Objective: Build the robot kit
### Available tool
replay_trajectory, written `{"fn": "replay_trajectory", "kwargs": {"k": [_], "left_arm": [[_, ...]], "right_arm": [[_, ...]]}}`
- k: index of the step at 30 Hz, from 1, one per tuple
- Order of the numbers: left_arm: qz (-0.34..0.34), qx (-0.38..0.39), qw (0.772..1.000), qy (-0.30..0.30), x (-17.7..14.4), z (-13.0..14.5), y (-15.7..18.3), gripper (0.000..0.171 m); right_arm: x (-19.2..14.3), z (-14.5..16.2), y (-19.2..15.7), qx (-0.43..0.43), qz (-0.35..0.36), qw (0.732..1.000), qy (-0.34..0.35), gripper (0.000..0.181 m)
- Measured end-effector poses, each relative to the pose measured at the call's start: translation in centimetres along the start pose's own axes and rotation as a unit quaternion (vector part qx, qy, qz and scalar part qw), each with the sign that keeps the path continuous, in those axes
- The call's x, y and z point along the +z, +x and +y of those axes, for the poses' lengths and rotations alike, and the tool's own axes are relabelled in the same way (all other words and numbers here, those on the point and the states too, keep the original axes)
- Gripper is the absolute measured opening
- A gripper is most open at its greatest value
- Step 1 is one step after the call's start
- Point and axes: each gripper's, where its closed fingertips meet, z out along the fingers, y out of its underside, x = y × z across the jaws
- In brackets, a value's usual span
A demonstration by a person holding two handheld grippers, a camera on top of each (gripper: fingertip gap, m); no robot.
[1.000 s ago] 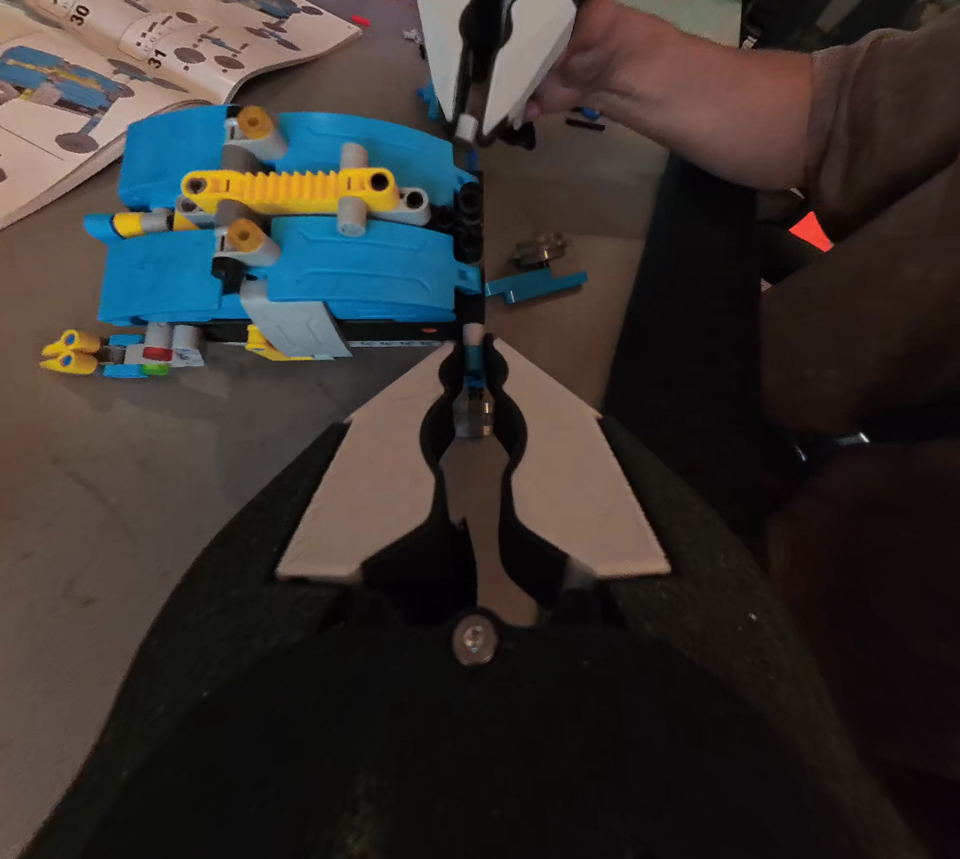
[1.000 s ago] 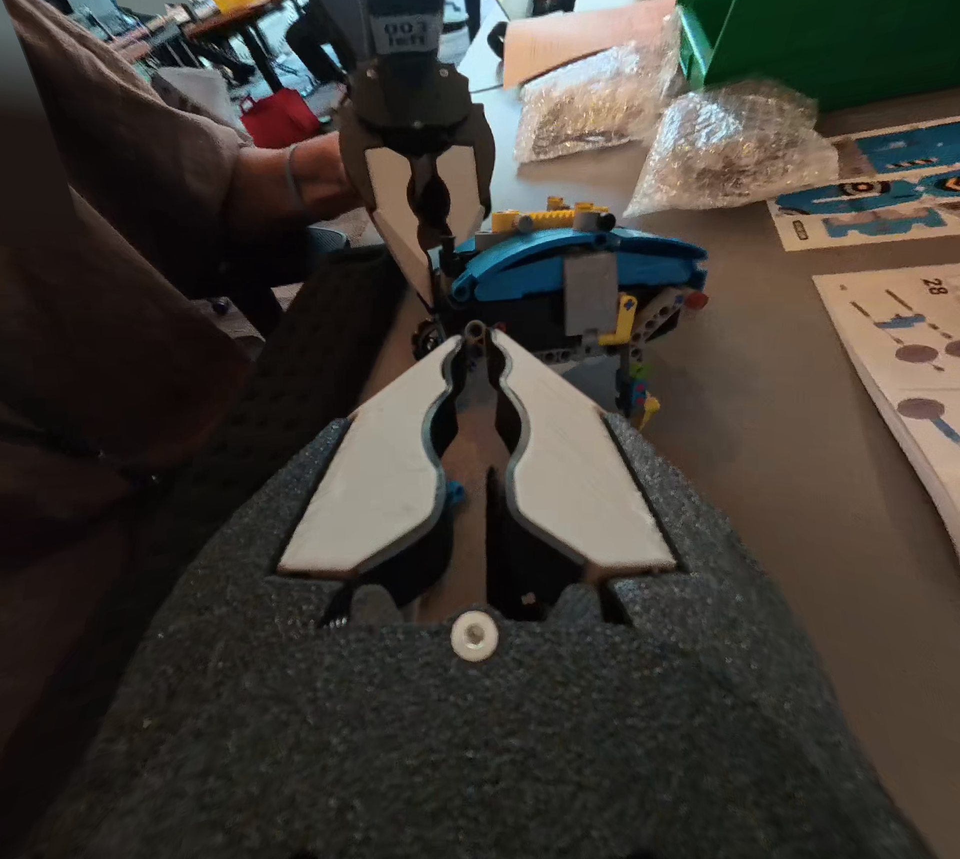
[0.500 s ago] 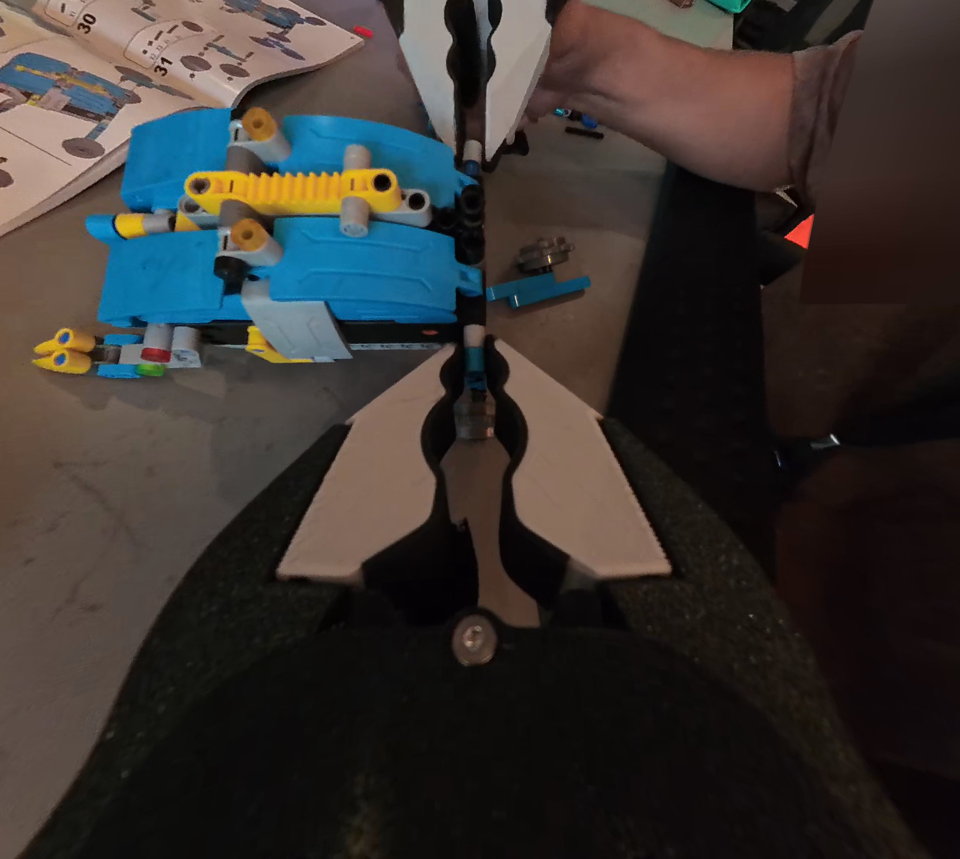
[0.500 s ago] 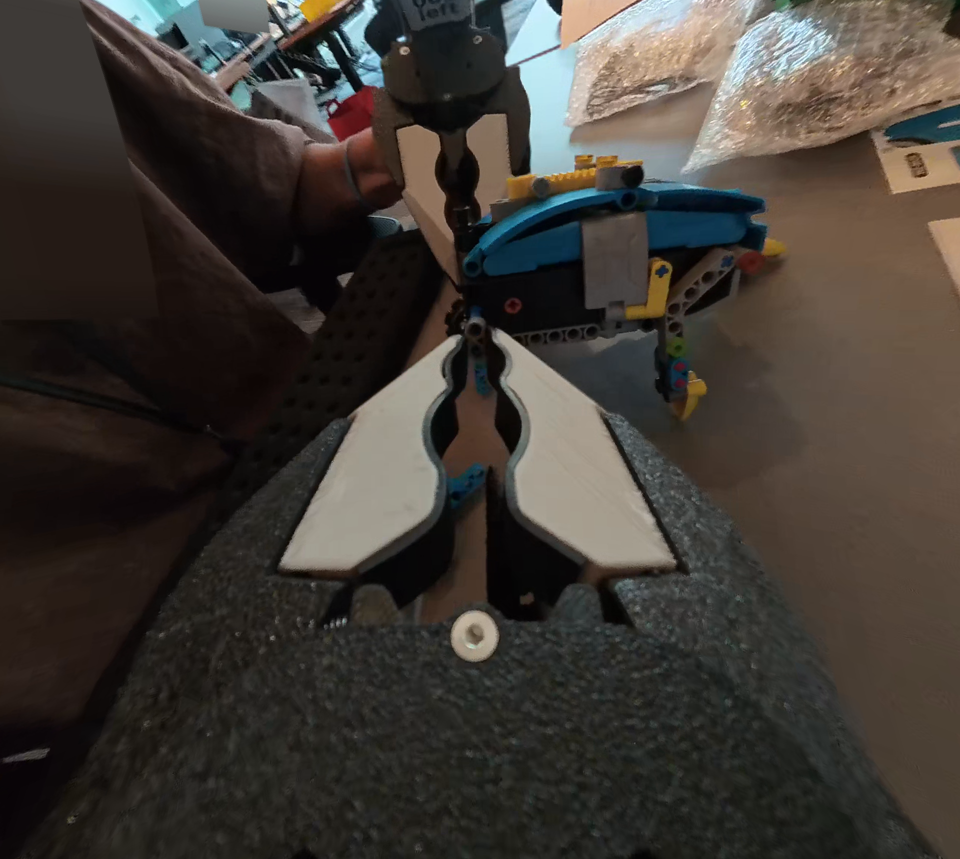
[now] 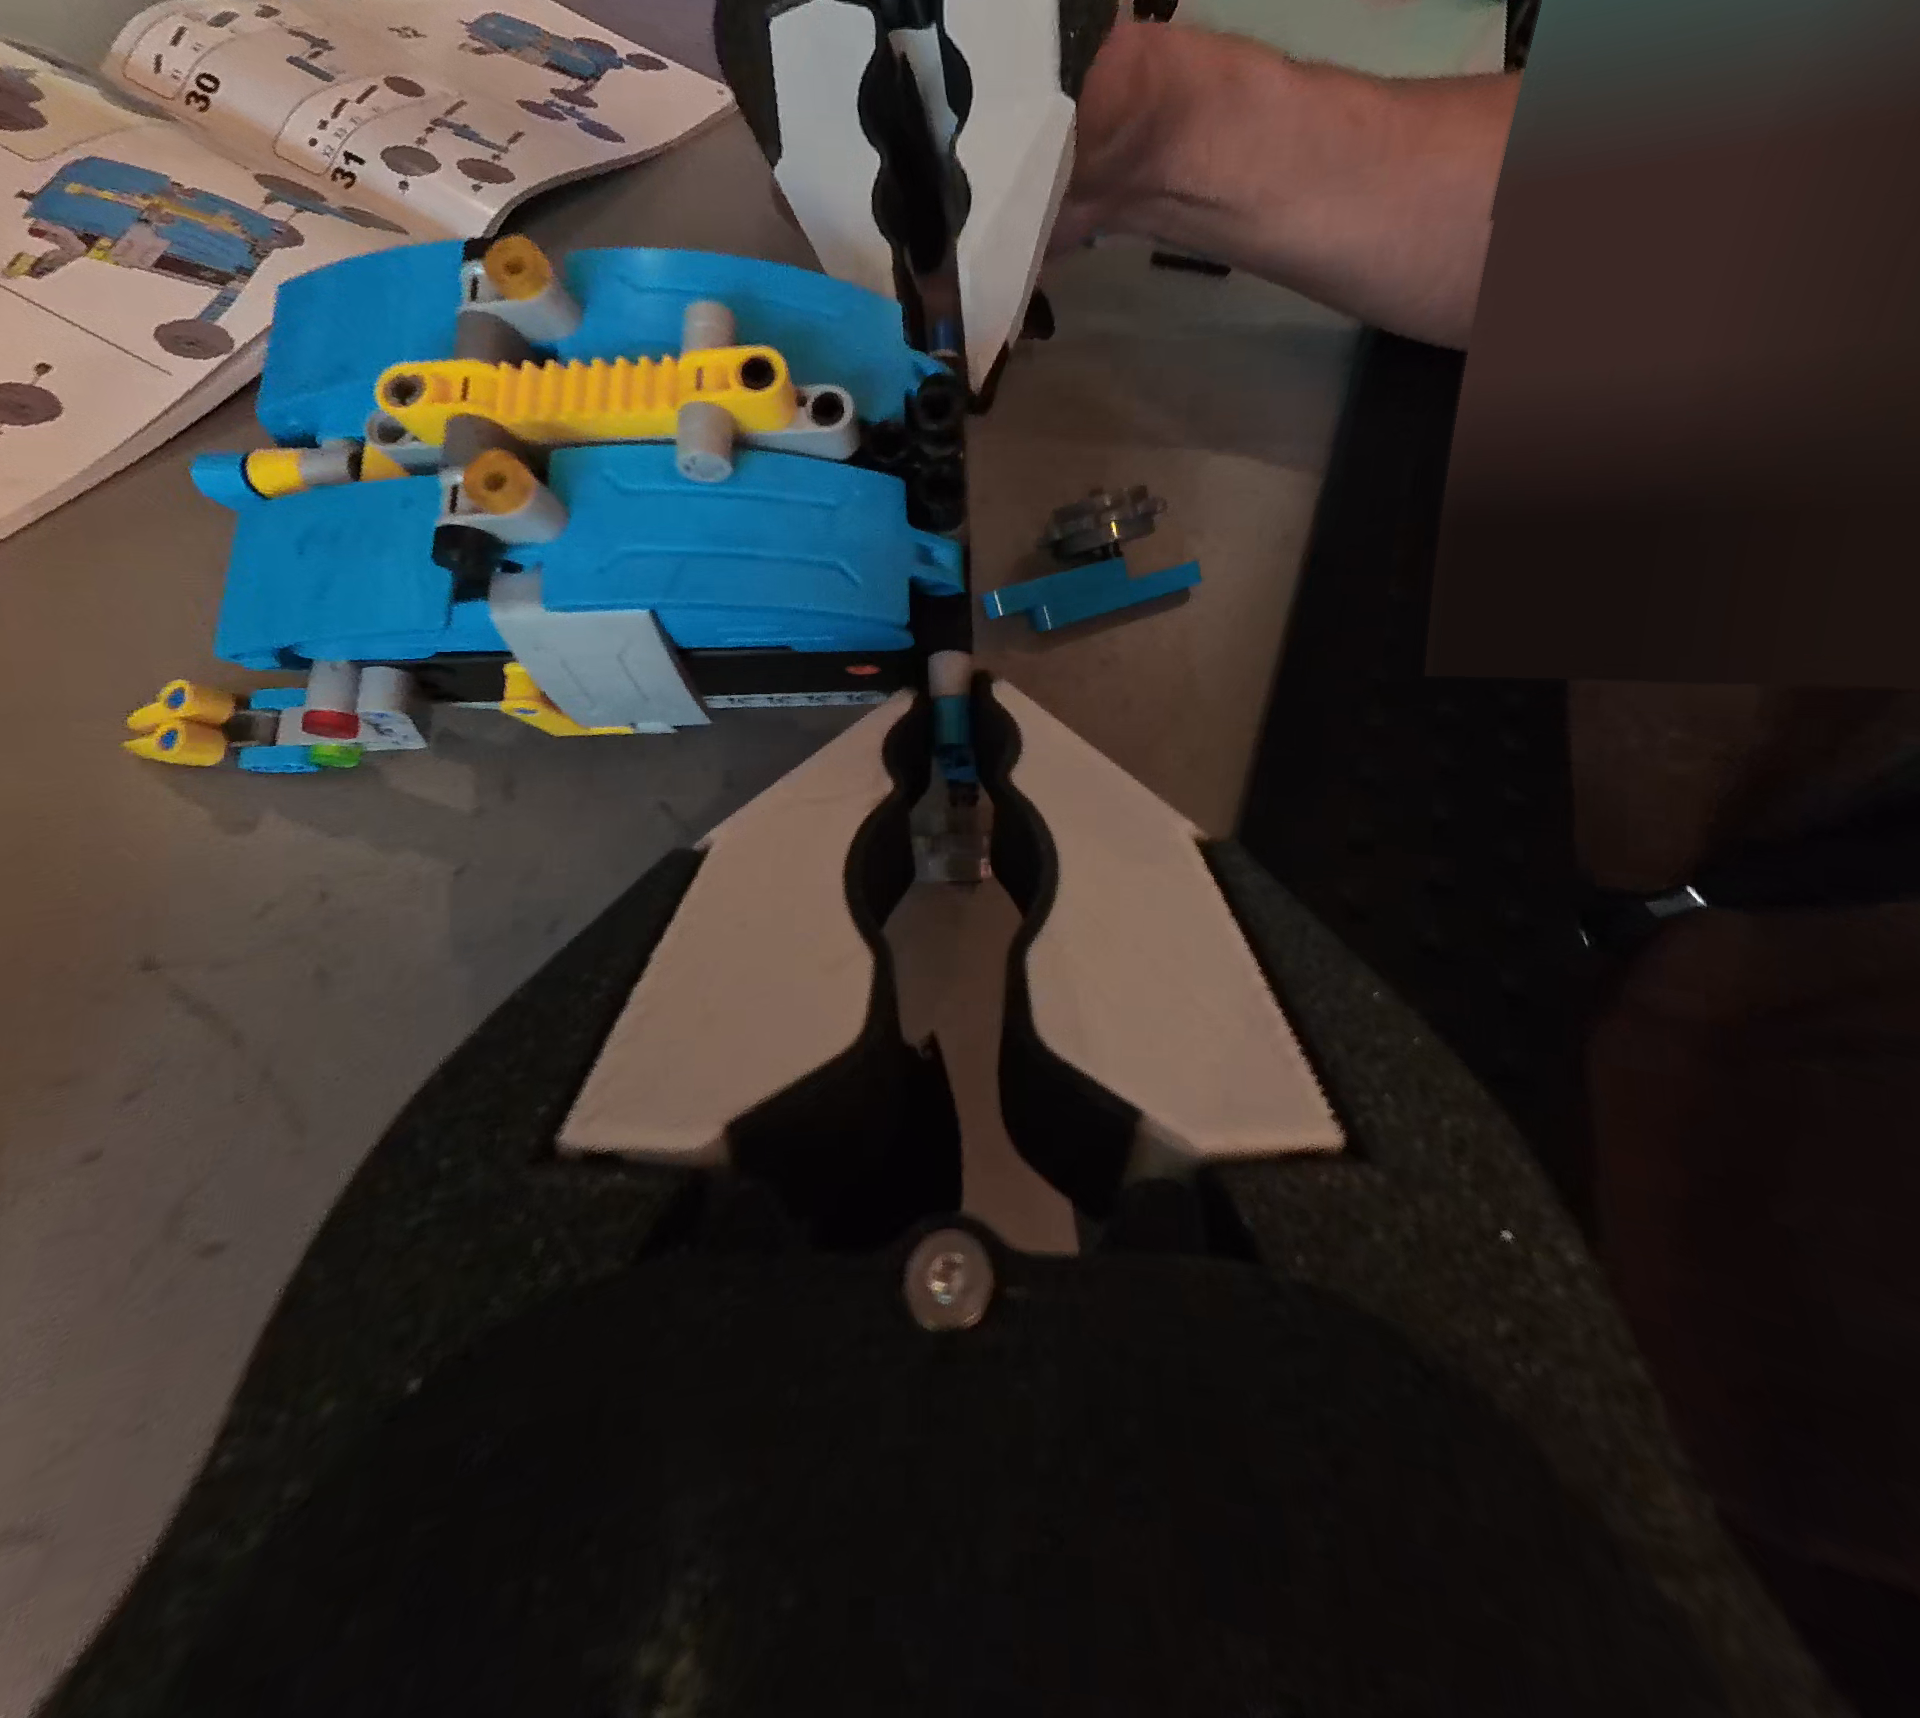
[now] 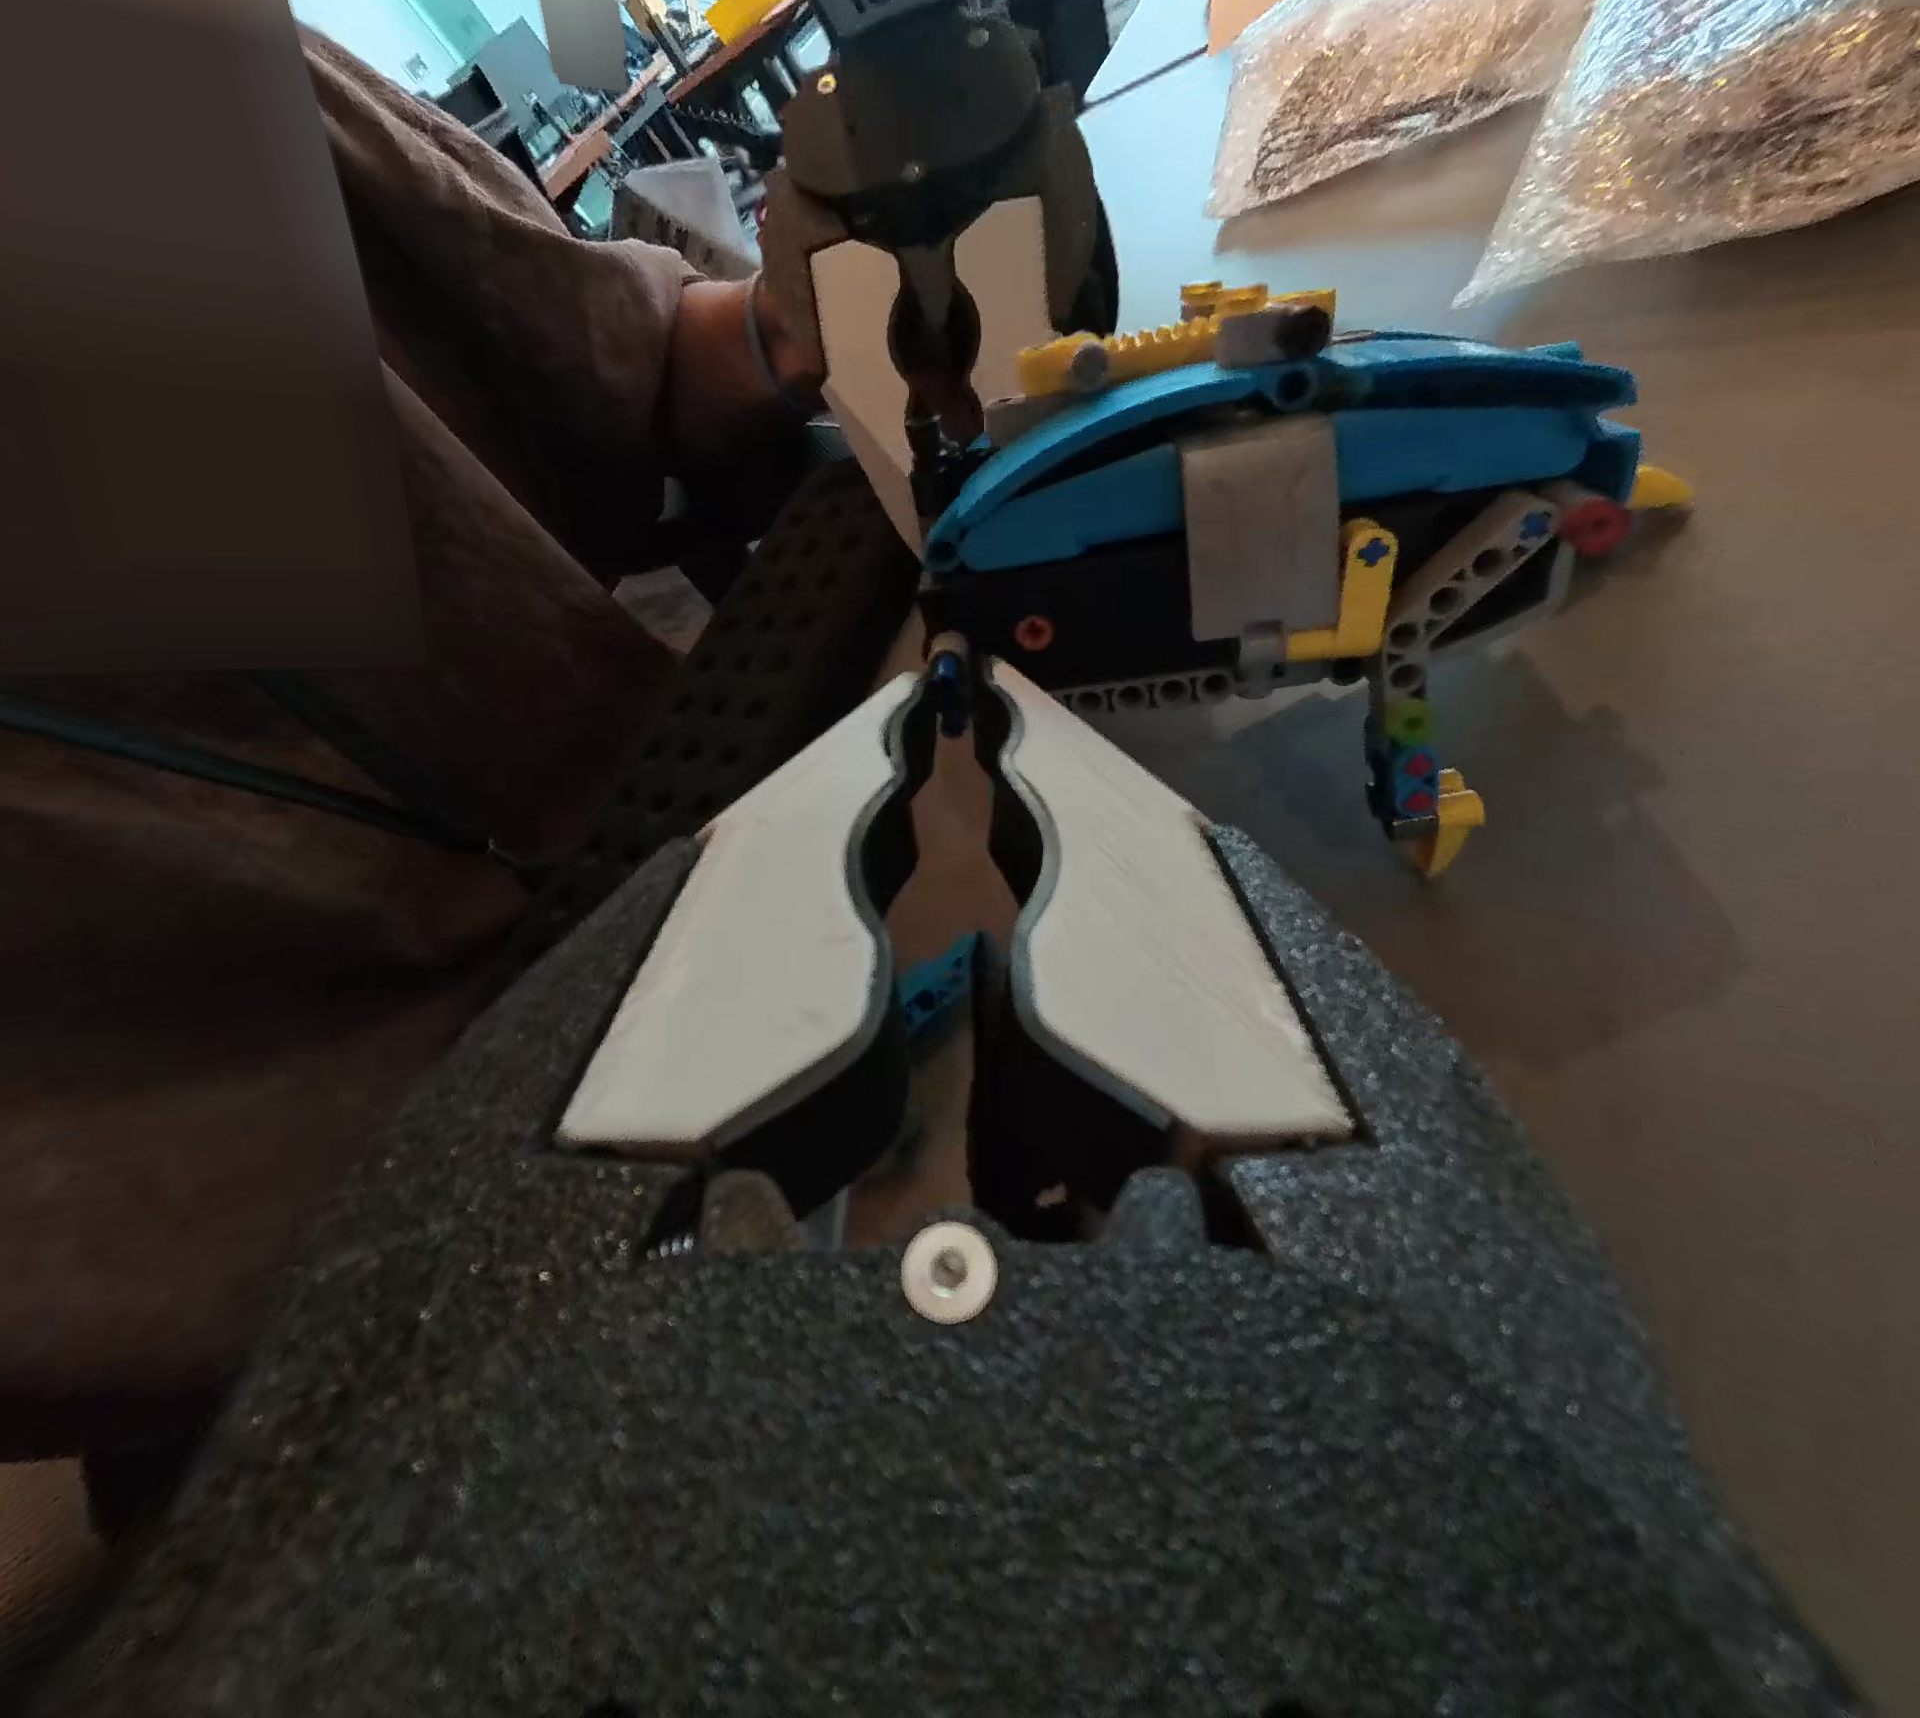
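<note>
A blue brick-built model (image 5: 665,546) with a yellow toothed rack on top lies on the grey table. A thin black axle (image 5: 948,525) with blue and grey bushes runs across its near end. My left gripper (image 5: 951,694) is shut on one end of that axle, on the grey and blue bush. My right gripper (image 5: 940,318), held by a hand, is shut on the other end. In the right wrist view my right gripper (image 6: 951,681) pinches a blue axle tip at the corner of the model (image 6: 1299,463), and the left gripper (image 6: 935,421) faces it from behind.
An open instruction booklet (image 5: 312,110) lies behind the model. A loose blue beam (image 5: 1091,593) and a grey gear piece (image 5: 1101,520) lie right of it. A black perforated strip (image 5: 1382,629) runs along the table edge. Bubble-wrap bags (image 6: 1455,37) lie at the far right. About 6 centimetres separates my left fingertips from my right.
My right gripper has straightened to face the left one in line with the axle and come lower and closer to the model's end. The left gripper has held still.
</note>
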Motion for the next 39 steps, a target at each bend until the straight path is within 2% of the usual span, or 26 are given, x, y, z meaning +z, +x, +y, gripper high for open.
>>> {"fn": "replay_trajectory", "kwargs": {"k": [15,18,20,23,27,29,32,35,39], "left_arm": [[-0.011,0.008,1.000,-0.008,0.2,0.0,0.1,0.005],[-0.021,0.015,1.000,-0.011,0.4,-0.1,-0.1,0.006],[-0.020,0.013,1.000,-0.016,0.3,-0.1,0.0,0.007],[-0.024,0.004,1.000,-0.016,0.1,0.1,0.0,0.007],[-0.039,0.009,0.999,-0.017,-0.1,0.2,-0.1,0.008],[-0.051,0.007,0.999,-0.016,-0.2,0.2,-0.3,0.011],[-0.071,0.002,0.997,-0.015,-0.4,0.3,-0.6,0.017],[-0.082,-0.005,0.997,-0.011,-0.8,0.3,-0.7,0.019],[-0.092,-0.004,0.996,-0.006,-1.0,0.3,-0.9,0.022]], "right_arm": [[0.1,-0.2,0.2,0.001,0.030,1.000,0.010,0.008],[-0.5,-0.3,0.7,0.006,0.065,0.998,-0.007,0.009],[-1.8,-0.5,0.7,0.013,0.107,0.994,-0.015,0.026],[-4.4,0.2,-0.7,0.002,0.177,0.984,-0.030,0.027],[-3.7,6.8,-3.1,0.022,0.233,0.963,-0.131,0.042],[-3.4,9.1,-4.4,0.022,0.256,0.957,-0.137,0.042],[-4.9,11.3,-5.2,0.042,0.321,0.940,-0.112,0.039],[-9.5,13.7,-5.6,0.048,0.419,0.896,-0.135,0.036],[-16.9,14.4,-4.3,0.074,0.533,0.838,-0.092,0.037]]}}
